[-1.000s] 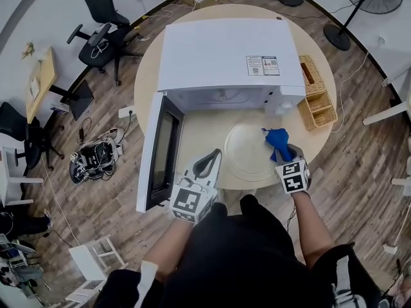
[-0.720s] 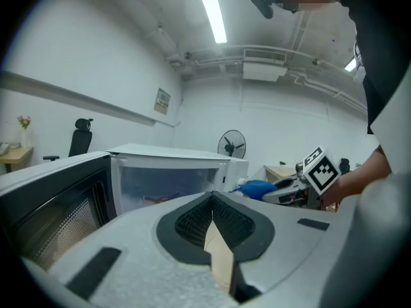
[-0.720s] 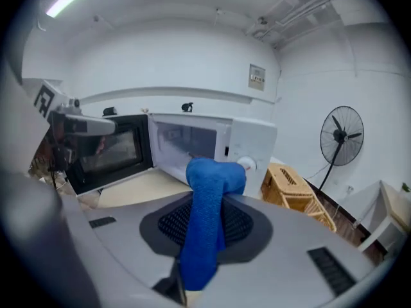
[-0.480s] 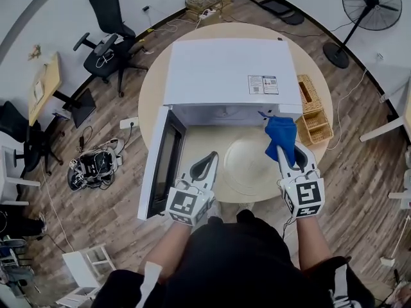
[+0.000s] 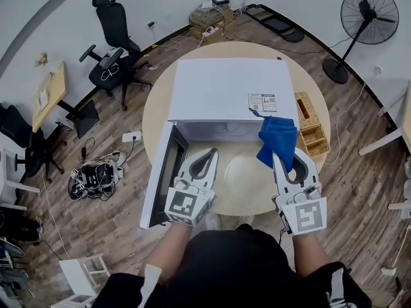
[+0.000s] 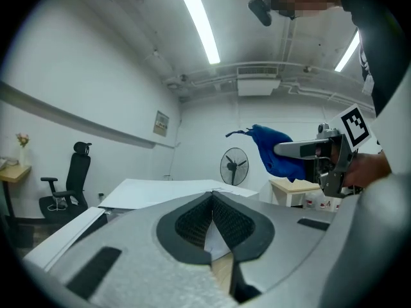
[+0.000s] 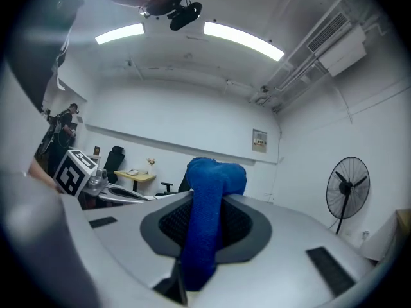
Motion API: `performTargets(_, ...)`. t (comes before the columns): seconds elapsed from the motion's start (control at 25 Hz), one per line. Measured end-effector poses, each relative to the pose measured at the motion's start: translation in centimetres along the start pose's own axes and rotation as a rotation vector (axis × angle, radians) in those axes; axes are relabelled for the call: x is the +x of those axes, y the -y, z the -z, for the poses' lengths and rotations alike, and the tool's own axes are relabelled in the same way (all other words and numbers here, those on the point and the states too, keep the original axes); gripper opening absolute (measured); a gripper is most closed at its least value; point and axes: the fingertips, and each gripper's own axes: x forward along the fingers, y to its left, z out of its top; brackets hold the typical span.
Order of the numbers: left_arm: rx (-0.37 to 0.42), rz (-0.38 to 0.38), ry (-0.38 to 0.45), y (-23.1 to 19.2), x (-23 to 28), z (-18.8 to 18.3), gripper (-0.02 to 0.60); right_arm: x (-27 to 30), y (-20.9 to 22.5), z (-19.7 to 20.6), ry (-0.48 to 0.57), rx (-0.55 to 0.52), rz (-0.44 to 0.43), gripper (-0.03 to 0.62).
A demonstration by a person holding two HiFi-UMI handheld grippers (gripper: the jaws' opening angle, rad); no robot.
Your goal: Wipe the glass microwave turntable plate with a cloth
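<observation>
The round glass turntable plate (image 5: 247, 179) lies flat on the wooden table in front of the open white microwave (image 5: 225, 88). My right gripper (image 5: 281, 156) hangs above the plate's right rim, shut on a blue cloth (image 5: 277, 140) that droops from its jaws clear of the glass. In the right gripper view the cloth (image 7: 210, 201) is pinched between the closed jaws of the right gripper (image 7: 204, 205). My left gripper (image 5: 212, 153) hovers by the plate's left edge, shut and empty. The left gripper view shows the left gripper (image 6: 212, 195) closed, with the cloth (image 6: 276, 151) off to the right.
The microwave door (image 5: 160, 175) stands open to the left. A wicker basket (image 5: 312, 126) sits on the round table (image 5: 157, 104) right of the microwave. On the floor are office chairs (image 5: 112, 43), a fan (image 5: 372, 11) and a cable tangle (image 5: 95, 172).
The right gripper has lifted the blue cloth off the plate's right side and pulled back toward me. The left gripper has stayed beside the plate, shut.
</observation>
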Motion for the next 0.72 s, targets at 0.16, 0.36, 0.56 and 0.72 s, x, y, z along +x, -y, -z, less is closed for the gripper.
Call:
performTargets(0.16,-0.002,0.004,0.008,0.2,0.1,-0.6,0.005,0.2,-0.1,0.0,-0.018,-0.024,-0.009,0.063)
performTargets(0.36,0.011,0.013,0.018,0.2,0.2,-1.2,0.005,0.4,0.3,0.0,-0.02,-0.023,0.003,0.063)
performTargets(0.56,0.014,0.025,0.023,0.2,0.4,-1.5,0.005,0.5,0.5,0.0,-0.023,-0.026,0.014,0.063)
performTargets(0.72,0.019,0.032,0.024,0.3,0.6,-1.7,0.005,0.7,0.6,0.1,-0.025,-0.029,0.019,0.063)
